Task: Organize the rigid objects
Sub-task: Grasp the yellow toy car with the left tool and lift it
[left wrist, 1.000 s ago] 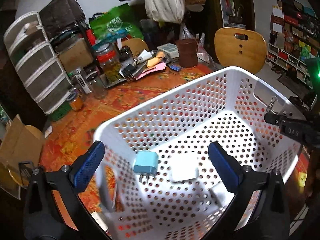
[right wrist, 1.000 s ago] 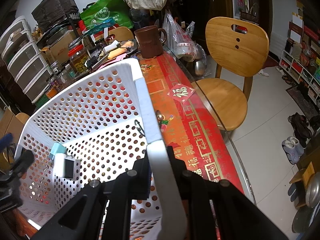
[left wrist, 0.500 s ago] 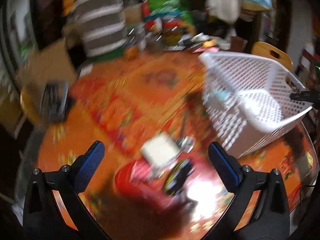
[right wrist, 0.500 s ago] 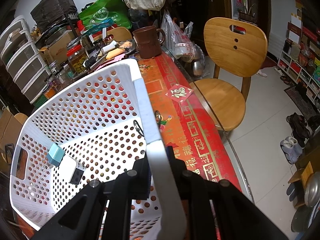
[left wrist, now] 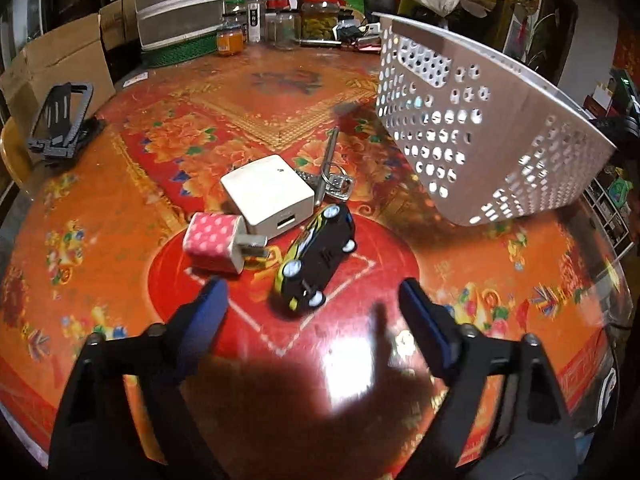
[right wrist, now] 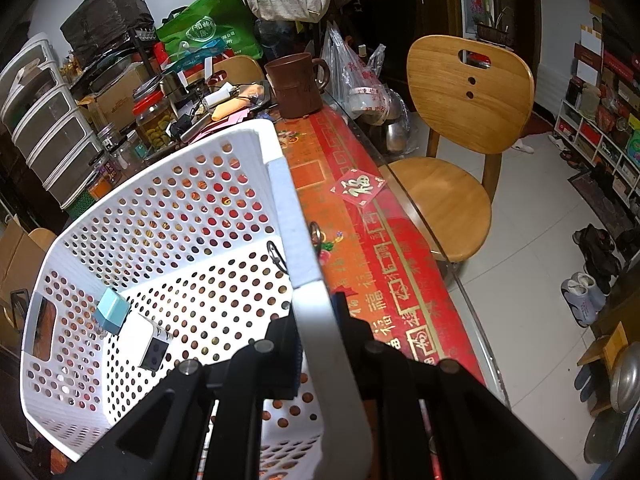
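The white perforated basket is tilted, its rim pinched between the pressed fingers of the right claw at the 6 o'clock edge of the right wrist view; inside it a pale blue charger lies touching a white adapter, toward 8 o'clock on the basket floor; in the left wrist view the basket sits at 2 o'clock above the desk, whose cloth is red and orange with flowers; near the centre of that view a white charger block touches a pink dotted plug at its 7 o'clock side; a black and yellow toy car lies on its side just beside them at 4 o'clock; a set of keys rests behind the block; the left claw hangs spread wide and empty, just short of the car; a black phone stand stands well apart at 10 o'clock.
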A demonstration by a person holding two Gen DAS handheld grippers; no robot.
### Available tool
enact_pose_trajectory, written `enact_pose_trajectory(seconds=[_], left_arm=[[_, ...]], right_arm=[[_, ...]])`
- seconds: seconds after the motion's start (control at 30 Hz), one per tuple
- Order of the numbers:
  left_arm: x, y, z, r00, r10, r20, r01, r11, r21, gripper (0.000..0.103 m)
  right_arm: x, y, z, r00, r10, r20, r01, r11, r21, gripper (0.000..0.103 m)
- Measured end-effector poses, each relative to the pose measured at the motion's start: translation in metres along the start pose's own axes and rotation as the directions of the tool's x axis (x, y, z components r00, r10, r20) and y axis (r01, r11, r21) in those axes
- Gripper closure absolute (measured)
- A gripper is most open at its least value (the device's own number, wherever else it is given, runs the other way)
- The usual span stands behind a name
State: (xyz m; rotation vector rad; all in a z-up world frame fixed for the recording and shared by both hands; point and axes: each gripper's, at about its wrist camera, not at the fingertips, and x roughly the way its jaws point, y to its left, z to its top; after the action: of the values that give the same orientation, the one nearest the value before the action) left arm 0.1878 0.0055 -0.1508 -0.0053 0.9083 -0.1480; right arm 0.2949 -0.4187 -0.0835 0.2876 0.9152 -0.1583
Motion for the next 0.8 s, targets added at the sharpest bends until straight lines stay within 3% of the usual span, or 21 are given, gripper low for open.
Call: enact_pose_trajectory(seconds=[0.03, 0.13, 0.27, 0.47, 0.8], left_arm=[[0.006, -0.002, 0.002, 1.000, -0.002, -0.012, 0.002, 1.000, -0.002, 0.037], [0.013, -0.005, 0.010, 1.000, 0.023, -0.010, -0.023, 1.000, 0.005, 0.049], [0.017, -0.004, 0.015, 1.000, -0.009, -0.007, 0.009, 1.000, -0.003, 0.080], [0.010, -0.003, 0.009, 0.999, -0.032, 0.034, 0.032, 0.999, 0.015, 0.080], [-0.040, -0.009, 0.019, 0.983, 0.032, 0.178, -0.044, 0.997, 0.061, 0.080]], right_arm=[[0.000, 0.000, 0.000, 1.000, 0.000, 0.000, 0.000, 1.000, 0.001, 0.092], [0.000, 0.000, 0.000, 1.000, 0.001, 0.001, -0.001, 1.000, 0.002, 0.092], [0.000, 0.000, 0.000, 1.000, -0.001, 0.000, 0.001, 1.000, 0.002, 0.092], [0.000, -0.001, -0.001, 1.000, -0.004, 0.000, 0.004, 1.000, -0.002, 0.092], [0.000, -0.002, -0.001, 1.000, -0.004, 0.000, 0.004, 1.000, -0.003, 0.092]])
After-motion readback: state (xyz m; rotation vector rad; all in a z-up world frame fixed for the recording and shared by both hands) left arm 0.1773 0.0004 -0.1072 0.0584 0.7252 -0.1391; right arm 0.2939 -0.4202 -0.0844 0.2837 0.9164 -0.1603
